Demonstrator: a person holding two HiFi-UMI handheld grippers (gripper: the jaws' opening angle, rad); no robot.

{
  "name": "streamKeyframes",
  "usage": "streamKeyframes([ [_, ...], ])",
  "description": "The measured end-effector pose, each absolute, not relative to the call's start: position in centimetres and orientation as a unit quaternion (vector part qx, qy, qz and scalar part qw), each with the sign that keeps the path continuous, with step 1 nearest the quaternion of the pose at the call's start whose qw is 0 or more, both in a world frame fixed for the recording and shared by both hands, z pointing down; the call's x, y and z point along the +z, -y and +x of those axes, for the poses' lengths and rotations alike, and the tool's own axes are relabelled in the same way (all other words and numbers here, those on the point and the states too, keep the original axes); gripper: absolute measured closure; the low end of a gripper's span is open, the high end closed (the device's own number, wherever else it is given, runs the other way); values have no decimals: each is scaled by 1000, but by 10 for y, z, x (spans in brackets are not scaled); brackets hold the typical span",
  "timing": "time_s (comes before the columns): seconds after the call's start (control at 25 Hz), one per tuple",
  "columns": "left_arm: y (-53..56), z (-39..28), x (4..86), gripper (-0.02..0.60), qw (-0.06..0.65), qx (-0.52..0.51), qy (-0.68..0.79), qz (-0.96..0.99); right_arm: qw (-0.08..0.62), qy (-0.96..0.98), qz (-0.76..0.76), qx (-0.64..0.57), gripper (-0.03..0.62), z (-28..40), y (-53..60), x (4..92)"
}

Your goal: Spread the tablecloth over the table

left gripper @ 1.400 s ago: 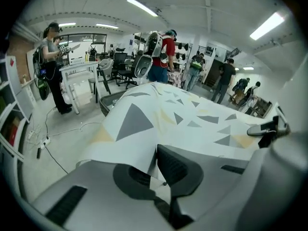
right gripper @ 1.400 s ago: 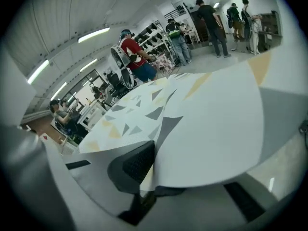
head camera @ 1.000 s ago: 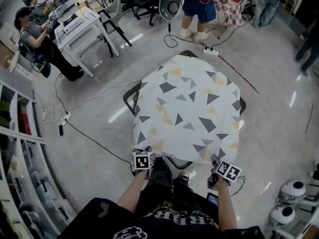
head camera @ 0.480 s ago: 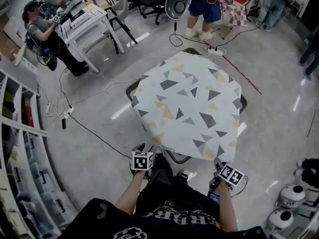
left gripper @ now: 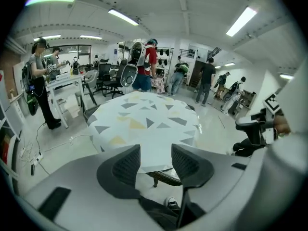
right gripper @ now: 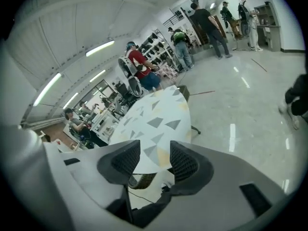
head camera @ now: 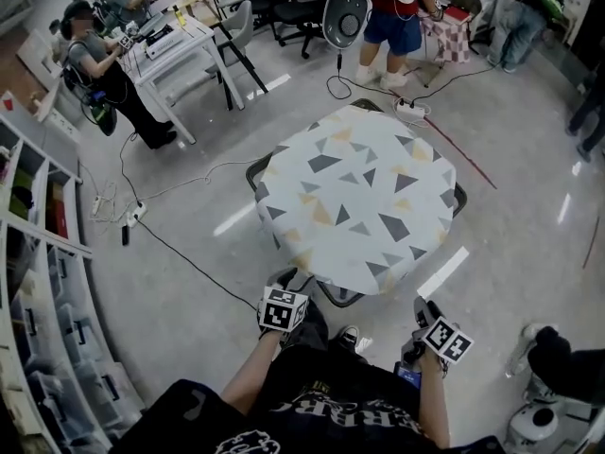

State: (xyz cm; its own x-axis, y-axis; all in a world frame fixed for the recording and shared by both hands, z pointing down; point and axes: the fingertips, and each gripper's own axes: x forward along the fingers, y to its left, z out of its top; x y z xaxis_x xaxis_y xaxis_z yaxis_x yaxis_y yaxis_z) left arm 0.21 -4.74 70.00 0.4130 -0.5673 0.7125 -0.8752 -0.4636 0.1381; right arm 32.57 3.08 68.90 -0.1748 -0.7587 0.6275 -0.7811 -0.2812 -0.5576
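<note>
The white tablecloth, printed with grey and yellow triangles, lies spread over the round table, whose dark woven rim shows under the near edge. My left gripper hangs short of that near edge, open and empty. My right gripper is back from the near right edge; its jaws are closing with nothing between them. The left gripper view shows the cloth beyond the empty left gripper. The right gripper view shows the cloth past the empty right gripper.
White shelving runs along the left. Cables cross the floor toward the table. A white desk with seated people stands at the back left. A standing person, office chairs and a power strip are behind the table.
Both grippers have come away from the cloth's near edge and drawn back and up. The cloth now hangs free over the table, which looks farther off.
</note>
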Motion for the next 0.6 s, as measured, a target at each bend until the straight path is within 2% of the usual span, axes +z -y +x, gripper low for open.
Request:
streamKeyframes([
  [0.32,24,50,620,380,193,247,387,867,0,736,569,366,442,265,3,578],
  [0.6,11,69,549,422,158,175,360,903,29,832,491,257,499,207,11,498],
])
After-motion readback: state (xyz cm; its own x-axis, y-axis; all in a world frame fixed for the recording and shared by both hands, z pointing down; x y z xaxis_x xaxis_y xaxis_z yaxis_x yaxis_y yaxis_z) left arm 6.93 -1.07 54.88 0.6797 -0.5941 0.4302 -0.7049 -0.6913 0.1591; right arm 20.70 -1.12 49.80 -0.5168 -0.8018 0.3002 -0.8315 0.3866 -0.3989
